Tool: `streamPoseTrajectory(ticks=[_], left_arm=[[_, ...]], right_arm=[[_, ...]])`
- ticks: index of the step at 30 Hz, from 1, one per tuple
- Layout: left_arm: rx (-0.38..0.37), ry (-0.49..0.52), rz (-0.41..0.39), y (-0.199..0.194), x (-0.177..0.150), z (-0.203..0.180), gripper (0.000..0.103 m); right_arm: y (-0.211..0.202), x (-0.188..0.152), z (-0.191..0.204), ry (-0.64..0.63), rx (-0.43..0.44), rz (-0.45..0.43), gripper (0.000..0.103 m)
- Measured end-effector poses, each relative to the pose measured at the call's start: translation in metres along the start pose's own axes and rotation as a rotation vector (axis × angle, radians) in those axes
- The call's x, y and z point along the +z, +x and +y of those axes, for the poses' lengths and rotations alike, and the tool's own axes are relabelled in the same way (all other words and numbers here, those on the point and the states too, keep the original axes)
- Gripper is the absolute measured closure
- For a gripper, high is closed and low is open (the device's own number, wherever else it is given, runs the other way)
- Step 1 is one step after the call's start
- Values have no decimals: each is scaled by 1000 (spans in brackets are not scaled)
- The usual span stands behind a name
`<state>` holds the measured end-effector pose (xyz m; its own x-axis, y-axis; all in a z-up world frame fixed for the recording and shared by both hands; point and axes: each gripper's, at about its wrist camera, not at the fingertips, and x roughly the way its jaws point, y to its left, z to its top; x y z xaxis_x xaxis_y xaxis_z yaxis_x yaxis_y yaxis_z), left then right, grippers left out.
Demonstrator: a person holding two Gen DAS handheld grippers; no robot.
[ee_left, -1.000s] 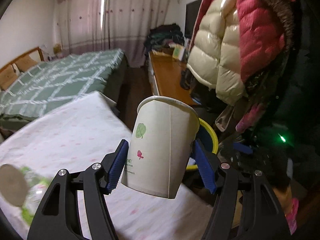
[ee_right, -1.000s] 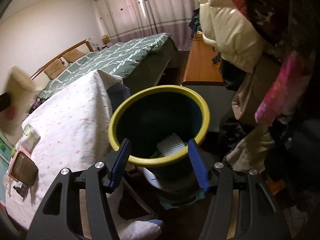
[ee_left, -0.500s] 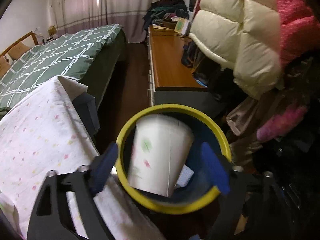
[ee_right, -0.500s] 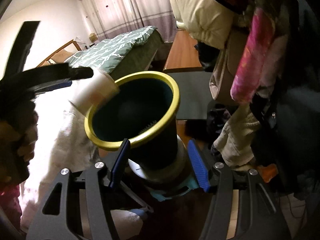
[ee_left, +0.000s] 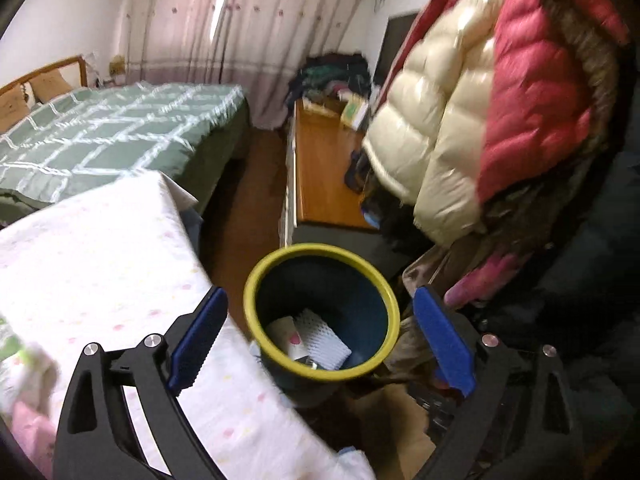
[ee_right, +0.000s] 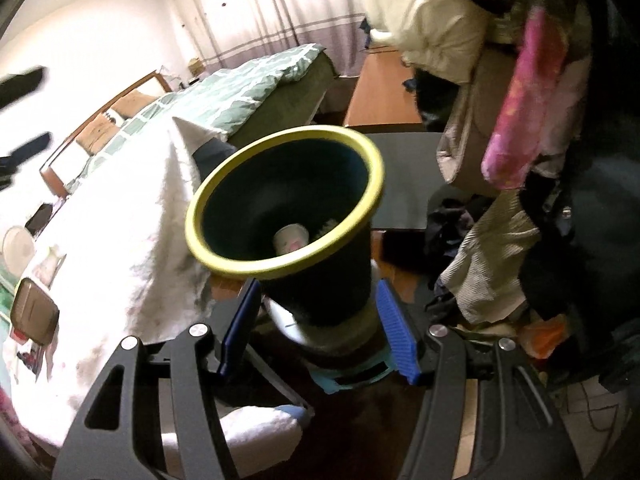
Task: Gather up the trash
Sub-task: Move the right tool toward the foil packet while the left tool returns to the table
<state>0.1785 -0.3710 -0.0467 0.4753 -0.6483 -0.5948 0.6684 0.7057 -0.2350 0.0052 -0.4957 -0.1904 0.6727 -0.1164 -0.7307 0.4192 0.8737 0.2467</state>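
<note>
The left claw [ee_left: 320, 336] gaped empty at lower centre, above the bin [ee_left: 256, 280]; the right claw [ee_right: 318, 328] clenched the bin's dark base, seemingly tilting it to receive trash; the paper cup [ee_left: 282, 330] lay inside, beside the table [ee_left: 100, 248].

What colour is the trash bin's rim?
Yellow-green, around a dark blue trash bin; clearest in the left wrist view.

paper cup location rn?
Inside the yellow-rimmed bin, at the bottom: paper cup lies left of a white mesh piece in the left wrist view, below the open left gripper.
</note>
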Motion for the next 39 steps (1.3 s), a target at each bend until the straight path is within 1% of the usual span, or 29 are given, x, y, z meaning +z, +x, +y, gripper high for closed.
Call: streamPoseTrajectory(ticks=[3,5,6,9,11,14,18,22,25,28,30,32,34,35,37,39], left_arm=[[31,-2,-56,-47,-7,18,8],[68,-13,-89,-81,-16,36,7],[108,-17,-108,-99,-23,47,7],[211,-37,-141,-137,-41,77,7],[285,-76,-163,-167,-59,102,7],[356,-135,-182,-201,-81,131,7],[424,-183,-203,-241,-109,162,6],[462,-208,-208,-262,-131,183,6],[475,-235,-210,-271,-145,196,6],[487,-258,-226,-281,-154,206,6],[509,-263,-239,-288,-159,211,6],[528,-264,-249,-291,-161,212,6],[529,-270,-259,-296,-164,215,6],[527,-273,-260,-296,-165,217,6],[527,-278,-255,-297,-168,219,6],[525,-280,-248,-296,-171,219,6]], right_arm=[[2,-4,17,-36,11,11,46],[1,-5,27,-55,19,13,46],[0,-6,34,-66,25,13,46],[-4,-7,57,-109,39,11,46],[-5,-9,74,-140,51,14,46],[-8,-11,103,-181,78,14,46],[-17,-14,144,-235,115,-8,46],[-28,-15,180,-277,181,-26,46],[-43,-19,206,-309,239,-48,46],[-62,-28,236,-376,306,-57,46],[-76,-38,259,-430,355,-51,46],[-83,-50,278,-475,388,-31,46],[-81,-66,297,-521,425,14,46],[-79,-72,303,-535,429,32,46],[-65,-85,318,-557,434,95,46],[-50,-93,326,-538,447,158,46]])
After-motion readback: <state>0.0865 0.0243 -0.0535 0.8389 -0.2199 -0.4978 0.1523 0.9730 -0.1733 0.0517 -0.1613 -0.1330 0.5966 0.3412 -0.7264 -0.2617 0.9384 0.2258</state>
